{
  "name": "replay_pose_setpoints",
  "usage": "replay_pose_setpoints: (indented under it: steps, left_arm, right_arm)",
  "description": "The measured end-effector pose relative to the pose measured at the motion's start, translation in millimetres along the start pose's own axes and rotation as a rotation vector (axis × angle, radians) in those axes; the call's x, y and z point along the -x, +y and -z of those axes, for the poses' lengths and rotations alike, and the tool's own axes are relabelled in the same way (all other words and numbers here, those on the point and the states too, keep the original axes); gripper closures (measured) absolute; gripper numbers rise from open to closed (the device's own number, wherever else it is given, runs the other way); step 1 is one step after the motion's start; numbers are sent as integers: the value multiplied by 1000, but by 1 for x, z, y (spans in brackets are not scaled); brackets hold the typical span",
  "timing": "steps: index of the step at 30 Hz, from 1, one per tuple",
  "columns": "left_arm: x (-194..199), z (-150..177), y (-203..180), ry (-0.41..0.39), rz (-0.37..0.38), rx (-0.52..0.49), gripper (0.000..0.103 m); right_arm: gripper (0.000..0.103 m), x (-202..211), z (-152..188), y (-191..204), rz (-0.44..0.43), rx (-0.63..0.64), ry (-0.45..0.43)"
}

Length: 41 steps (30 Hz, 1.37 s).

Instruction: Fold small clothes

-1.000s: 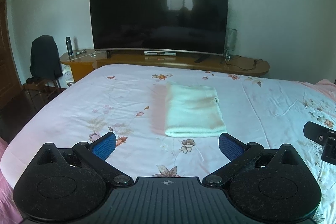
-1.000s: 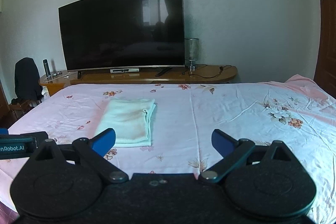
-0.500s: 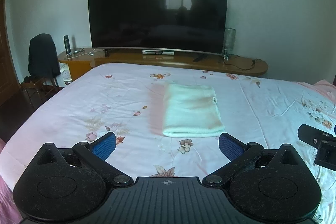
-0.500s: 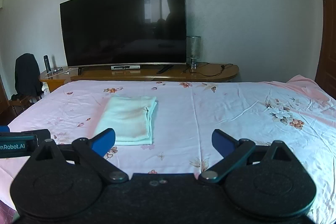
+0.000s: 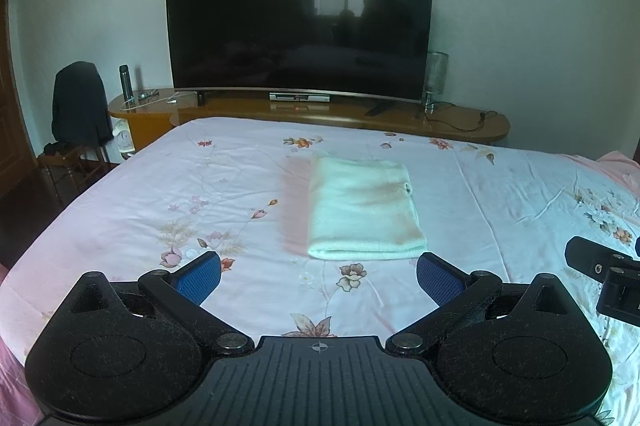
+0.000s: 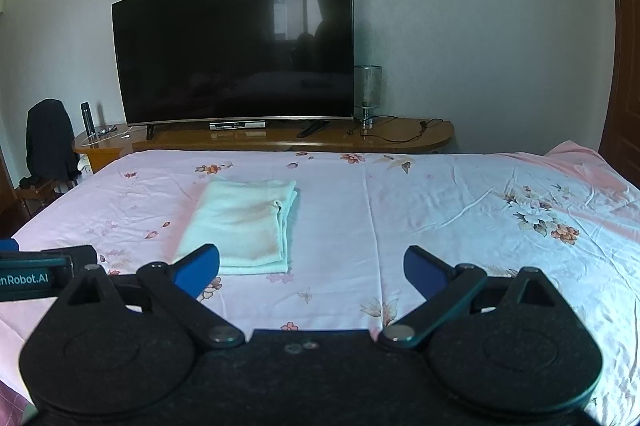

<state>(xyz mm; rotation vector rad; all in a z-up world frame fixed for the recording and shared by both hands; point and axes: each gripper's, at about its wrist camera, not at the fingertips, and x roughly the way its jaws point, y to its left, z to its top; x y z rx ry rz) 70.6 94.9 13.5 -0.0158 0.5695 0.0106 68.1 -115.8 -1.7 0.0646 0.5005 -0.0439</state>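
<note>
A pale mint-green cloth (image 5: 362, 210) lies folded into a neat rectangle on the pink floral bedsheet (image 5: 200, 194). My left gripper (image 5: 318, 274) hangs open just short of the cloth's near edge, holding nothing. In the right wrist view the same folded cloth (image 6: 240, 222) sits ahead and to the left. My right gripper (image 6: 312, 266) is open and empty, its left pad level with the cloth's near edge. Each gripper's body shows at the edge of the other's view.
Beyond the bed stands a long wooden TV stand (image 5: 340, 110) with a large curved television (image 5: 300, 22), a glass lamp (image 5: 436, 78) and a bottle (image 5: 125, 80). A chair draped with dark clothing (image 5: 80, 106) is at the left. A wooden door (image 6: 624, 66) is at the right.
Both grippers have drifted slightly back and tilted down a little, so the cloth and room sit marginally lower in the views. The cloth has not moved; both grippers stay open.
</note>
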Motion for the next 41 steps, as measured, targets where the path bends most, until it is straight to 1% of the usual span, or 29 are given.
replay_pose_setpoints:
  steps: [19, 34, 36, 38, 41]
  left_arm:
    - [-7, 3, -2, 10, 1, -4, 0]
    - [-11, 2, 4, 7, -3, -3, 0]
    - [-11, 2, 5, -6, 13, -14, 0]
    - [-12, 3, 7, -46, 32, -16, 1]
    - [-21, -1, 7, -32, 58, -19, 0]
  right_arm:
    - [4, -2, 1, 1, -5, -4, 3]
    - [4, -8, 1, 3, -14, -3, 11]
    - [4, -8, 1, 4, -15, -1, 9]
    - [4, -9, 1, 6, -16, -1, 7]
    - [4, -12, 2, 7, -14, -6, 6]
